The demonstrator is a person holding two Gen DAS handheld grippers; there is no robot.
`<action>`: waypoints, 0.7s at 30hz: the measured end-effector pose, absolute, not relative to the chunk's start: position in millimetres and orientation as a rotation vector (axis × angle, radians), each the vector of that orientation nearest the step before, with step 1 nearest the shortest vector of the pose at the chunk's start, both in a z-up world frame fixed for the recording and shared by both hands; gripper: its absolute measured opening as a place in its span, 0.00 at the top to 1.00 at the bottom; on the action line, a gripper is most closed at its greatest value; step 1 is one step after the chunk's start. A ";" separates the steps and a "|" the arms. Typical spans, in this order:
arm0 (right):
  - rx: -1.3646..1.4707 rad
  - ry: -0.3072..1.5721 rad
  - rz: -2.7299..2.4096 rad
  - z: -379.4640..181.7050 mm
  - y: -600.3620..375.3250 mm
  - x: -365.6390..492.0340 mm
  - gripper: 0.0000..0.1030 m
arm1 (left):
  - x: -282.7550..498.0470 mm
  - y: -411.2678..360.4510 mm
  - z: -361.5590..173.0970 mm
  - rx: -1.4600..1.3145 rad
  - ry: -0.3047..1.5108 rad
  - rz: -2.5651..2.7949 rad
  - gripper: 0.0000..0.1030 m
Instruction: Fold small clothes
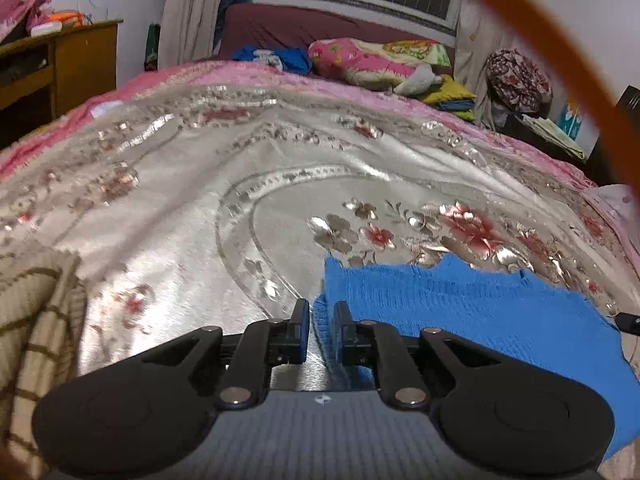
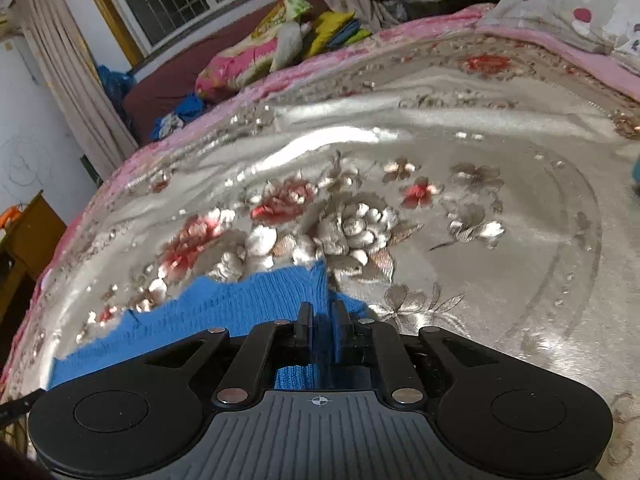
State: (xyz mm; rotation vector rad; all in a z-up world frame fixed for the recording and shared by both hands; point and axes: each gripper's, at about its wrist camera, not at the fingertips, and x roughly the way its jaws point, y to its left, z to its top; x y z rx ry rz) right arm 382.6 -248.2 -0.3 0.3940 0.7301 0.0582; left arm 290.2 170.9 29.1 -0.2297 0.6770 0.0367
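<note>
A blue knit garment (image 1: pixel 460 312) lies flat on the silver floral bedspread (image 1: pixel 200 208). My left gripper (image 1: pixel 321 312) sits at the garment's left edge. Its jaws stand slightly apart, with the ribbed blue edge lying loose in the gap against the right finger. In the right wrist view the same blue garment (image 2: pixel 224 308) stretches off to the left over the bedspread (image 2: pixel 480 260). My right gripper (image 2: pixel 323 316) is at the garment's right corner, jaws a little apart, with blue knit between them and not clamped.
A beige checked garment (image 1: pixel 36 320) is heaped at the near left. An orange strap (image 1: pixel 580 72) arcs across the upper right. A wooden desk (image 1: pixel 80 60) stands left of the bed, folded bedding (image 1: pixel 368 60) lies beyond it, and a pillow (image 2: pixel 568 8) rests at the far right.
</note>
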 end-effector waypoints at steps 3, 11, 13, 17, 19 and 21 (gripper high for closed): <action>0.357 0.697 0.057 11.3 -247.5 370.7 0.88 | 278.3 174.2 37.5 -0.237 0.654 0.050 0.79; 0.332 0.705 0.154 16.7 -230.6 340.7 0.88 | 233.2 162.2 36.3 -0.257 0.641 0.046 0.78; 0.320 0.743 0.142 8.3 -227.4 340.0 0.88 | 226.3 156.2 30.5 -0.239 0.658 0.033 0.77; 0.341 0.796 0.117 -3.0 -229.6 339.5 0.88 | 220.0 151.6 14.7 -0.217 0.709 0.026 0.77; 0.331 0.793 0.097 -0.7 -229.2 337.3 0.88 | 216.0 155.5 11.1 -0.242 0.713 0.035 0.77; 0.320 0.788 0.080 4.0 -227.8 333.9 0.88 | 211.3 159.8 9.5 -0.271 0.705 0.046 0.77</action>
